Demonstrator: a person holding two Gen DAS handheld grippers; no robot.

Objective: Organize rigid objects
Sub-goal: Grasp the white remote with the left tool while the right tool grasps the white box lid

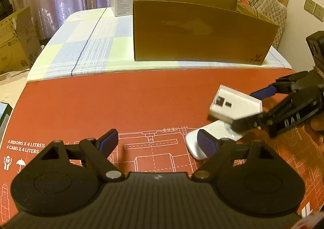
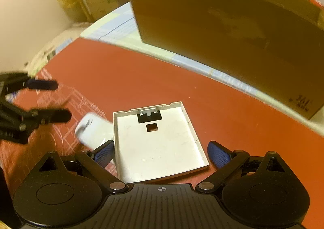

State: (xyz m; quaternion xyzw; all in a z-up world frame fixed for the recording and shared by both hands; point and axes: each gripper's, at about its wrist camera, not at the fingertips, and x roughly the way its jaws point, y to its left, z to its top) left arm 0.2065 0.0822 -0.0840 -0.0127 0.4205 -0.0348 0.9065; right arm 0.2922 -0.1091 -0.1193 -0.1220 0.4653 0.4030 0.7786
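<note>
The left wrist camera sits low behind its own fingers, tilted down across the red printed sheet (image 1: pixel 141 97) toward the far cardboard box (image 1: pixel 202 32). The right wrist camera looks down more steeply and closer, rolled slightly, right above the white tray-like cover (image 2: pixel 158 144). Both views share the cover, box, sheet and the white rounded device (image 1: pixel 194 144).

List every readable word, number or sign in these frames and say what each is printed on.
"4 BIDONS X 4 LITRES" on the red sheet.
"4 CANS X 4 LITERS" below it, same sheet.
Umbrella and handling symbols beneath those lines.
Logo on the brown box: too small to read.
White carton print: too small.
</note>
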